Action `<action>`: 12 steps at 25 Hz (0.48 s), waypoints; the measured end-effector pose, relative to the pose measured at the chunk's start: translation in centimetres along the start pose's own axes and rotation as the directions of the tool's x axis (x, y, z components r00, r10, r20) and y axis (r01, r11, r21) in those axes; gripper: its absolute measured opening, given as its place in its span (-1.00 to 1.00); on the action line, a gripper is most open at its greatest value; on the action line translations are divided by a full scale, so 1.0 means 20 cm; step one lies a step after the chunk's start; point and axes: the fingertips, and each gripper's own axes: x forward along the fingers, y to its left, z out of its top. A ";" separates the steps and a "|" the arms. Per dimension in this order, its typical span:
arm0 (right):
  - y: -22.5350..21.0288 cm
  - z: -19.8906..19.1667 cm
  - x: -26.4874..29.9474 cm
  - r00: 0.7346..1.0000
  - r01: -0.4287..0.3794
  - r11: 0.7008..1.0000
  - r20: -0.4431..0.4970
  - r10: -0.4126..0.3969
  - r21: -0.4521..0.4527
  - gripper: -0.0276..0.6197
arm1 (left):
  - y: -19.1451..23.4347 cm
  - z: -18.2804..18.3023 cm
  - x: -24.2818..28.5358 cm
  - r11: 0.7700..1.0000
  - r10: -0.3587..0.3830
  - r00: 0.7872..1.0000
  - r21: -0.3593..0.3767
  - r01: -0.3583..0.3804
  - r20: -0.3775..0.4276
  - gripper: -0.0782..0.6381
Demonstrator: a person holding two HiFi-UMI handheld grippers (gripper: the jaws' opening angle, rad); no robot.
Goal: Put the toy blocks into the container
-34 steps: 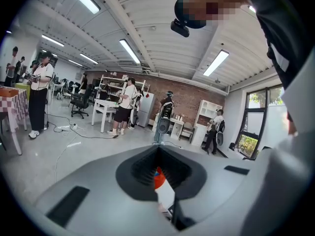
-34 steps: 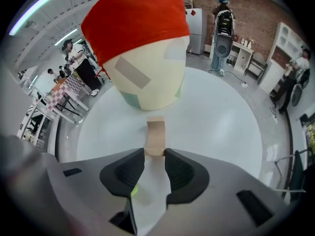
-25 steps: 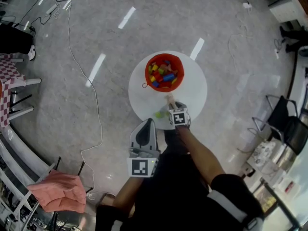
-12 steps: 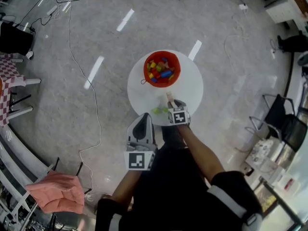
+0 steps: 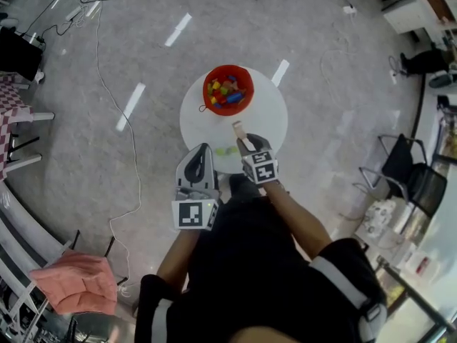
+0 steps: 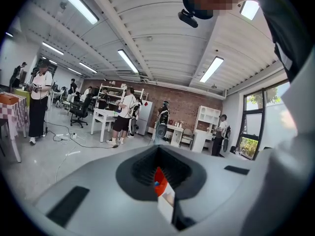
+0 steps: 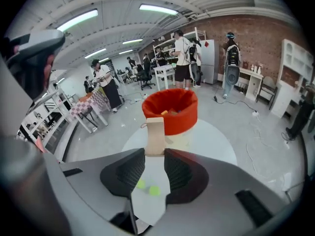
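A red container (image 5: 228, 90) with several coloured blocks in it stands at the far side of a round white table (image 5: 264, 116). My right gripper (image 5: 243, 141) is shut on a beige wooden block (image 5: 238, 128), which sticks out from its jaws toward the container. In the right gripper view this beige block (image 7: 155, 132) stands upright between the jaws, with the container (image 7: 171, 111) behind it. Two green blocks (image 5: 226, 151) lie on the table near its front edge, below the jaws. My left gripper (image 5: 201, 148) is shut and empty, at the table's near left edge.
A long white cable (image 5: 107, 84) runs over the grey floor at left. A pink cloth (image 5: 75, 281) lies over a chair at the lower left. Black chairs (image 5: 400, 170) and shelves stand at right. People and desks (image 6: 118, 117) show far off in the gripper views.
The head view has shifted, so the table sits a little higher and to the left. Both grippers keep much the same place by the table. The right one still holds the beige block.
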 end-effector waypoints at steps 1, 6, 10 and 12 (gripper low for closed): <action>0.01 0.04 -0.03 1.000 -0.006 1.000 0.023 0.006 -0.009 -0.55 | -0.01 0.01 0.00 1.000 -0.005 1.000 0.004 0.005 0.009 -0.82; -0.03 0.27 -0.06 0.993 -0.001 0.999 0.120 0.007 -0.051 -0.55 | -0.05 0.05 -0.01 1.000 -0.017 0.999 0.010 0.016 0.027 -0.82; -0.11 0.43 0.02 0.988 0.025 0.997 0.155 -0.014 -0.071 -0.55 | -0.05 0.06 -0.02 1.000 -0.025 0.999 0.014 0.025 0.037 -0.81; -0.13 0.49 0.08 0.988 0.027 0.997 0.151 -0.016 -0.070 -0.55 | -0.06 0.06 -0.02 1.000 -0.025 0.999 0.004 0.025 0.031 -0.82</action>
